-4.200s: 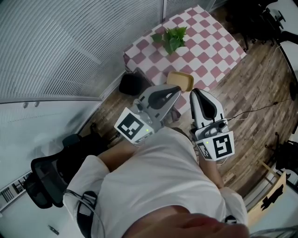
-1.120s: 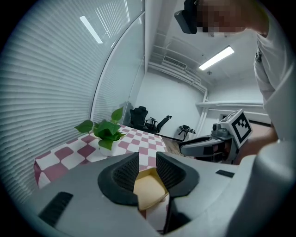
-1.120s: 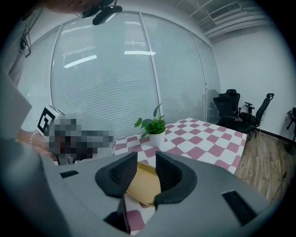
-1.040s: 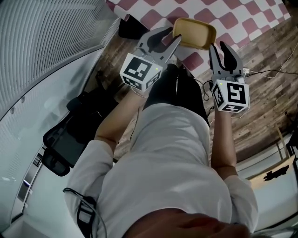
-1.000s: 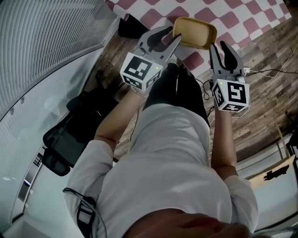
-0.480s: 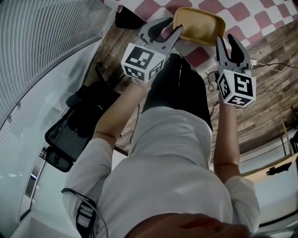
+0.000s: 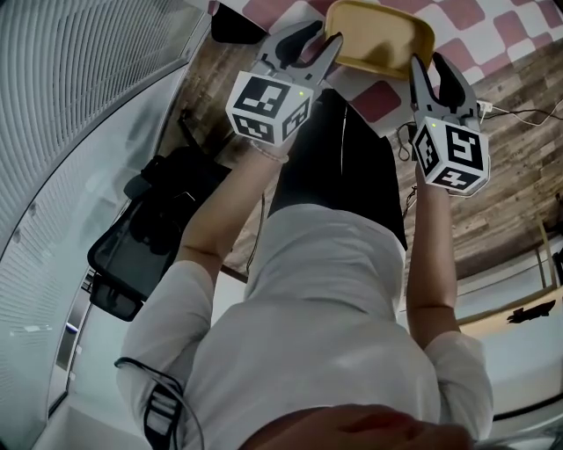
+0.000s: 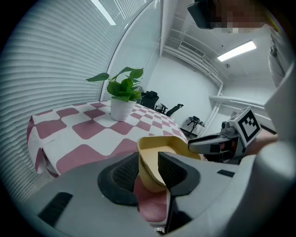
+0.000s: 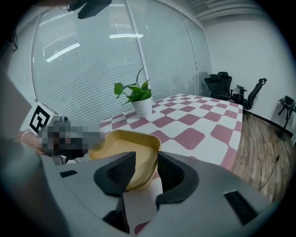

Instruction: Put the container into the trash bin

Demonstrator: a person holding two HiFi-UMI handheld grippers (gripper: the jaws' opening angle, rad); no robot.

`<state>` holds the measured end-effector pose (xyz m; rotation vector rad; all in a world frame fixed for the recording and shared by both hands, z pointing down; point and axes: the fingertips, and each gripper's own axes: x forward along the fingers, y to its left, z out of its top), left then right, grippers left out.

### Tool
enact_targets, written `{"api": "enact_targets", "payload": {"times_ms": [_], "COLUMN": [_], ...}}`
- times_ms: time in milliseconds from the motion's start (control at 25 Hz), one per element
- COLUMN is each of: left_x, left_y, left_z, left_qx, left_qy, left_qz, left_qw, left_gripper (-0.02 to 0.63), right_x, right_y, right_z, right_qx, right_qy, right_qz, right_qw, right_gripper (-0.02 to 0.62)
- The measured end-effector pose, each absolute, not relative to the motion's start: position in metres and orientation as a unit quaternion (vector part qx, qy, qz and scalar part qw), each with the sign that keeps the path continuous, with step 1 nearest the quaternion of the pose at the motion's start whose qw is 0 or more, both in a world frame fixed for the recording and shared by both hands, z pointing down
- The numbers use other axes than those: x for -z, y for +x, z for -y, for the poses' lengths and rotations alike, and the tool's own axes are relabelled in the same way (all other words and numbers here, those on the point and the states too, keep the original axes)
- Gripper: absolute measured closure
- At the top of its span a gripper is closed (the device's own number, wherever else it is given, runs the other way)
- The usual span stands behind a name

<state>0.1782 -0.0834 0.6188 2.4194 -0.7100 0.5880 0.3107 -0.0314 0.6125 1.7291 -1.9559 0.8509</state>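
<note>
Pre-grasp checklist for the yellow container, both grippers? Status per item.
1. Left gripper straddles one wall of the container: ok, wall sits between its opening jaws.
2. Right gripper straddles the opposite wall: ok, jaws also opening.
3. Pads pressing on the walls: not ok, no grip yet.
4. Container upright at the near edge of the table: ok.
5. Potted plant clear of the container: ok, it stands well back.
6. Trash bin located: cannot tell; only a dark thing shows beside the table in the head view.
</note>
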Motion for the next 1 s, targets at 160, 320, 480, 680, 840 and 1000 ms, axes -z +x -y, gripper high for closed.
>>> {"api": "enact_targets", "payload": {"times_ms": [160, 320, 480, 680, 840, 1000], "left_x": [-0.626, -0.631, -0.629, -0.627, -0.622, -0.608], "left_y": [0.179, 0.179, 0.176, 0.179, 0.177, 0.175], "left_z": [0.083, 0.081, 0.083, 0.081, 0.079, 0.079], "left_qx": [-0.220, -0.220, -0.218, -0.223, -0.217, -0.206], "left_qy": [0.895, 0.893, 0.888, 0.884, 0.885, 0.887], "left_qz": [0.266, 0.266, 0.273, 0.277, 0.277, 0.285], "left_qw": [0.281, 0.289, 0.299, 0.304, 0.304, 0.298], "left_gripper": [0.471, 0.472, 0.505, 0.514, 0.522, 0.551], "right_x": [-0.622, -0.630, -0.629, -0.627, -0.621, -0.606], "right_y": [0.315, 0.314, 0.315, 0.321, 0.321, 0.325], "right_z": [0.032, 0.029, 0.028, 0.027, 0.026, 0.026], "right_qx": [-0.310, -0.314, -0.300, -0.302, -0.295, -0.280], "right_qy": [0.621, 0.621, 0.632, 0.641, 0.650, 0.660], "right_qz": [0.692, 0.688, 0.680, 0.671, 0.667, 0.666], "right_qw": [0.199, 0.205, 0.221, 0.219, 0.213, 0.206], "right_gripper": [0.440, 0.452, 0.506, 0.516, 0.522, 0.542]}}
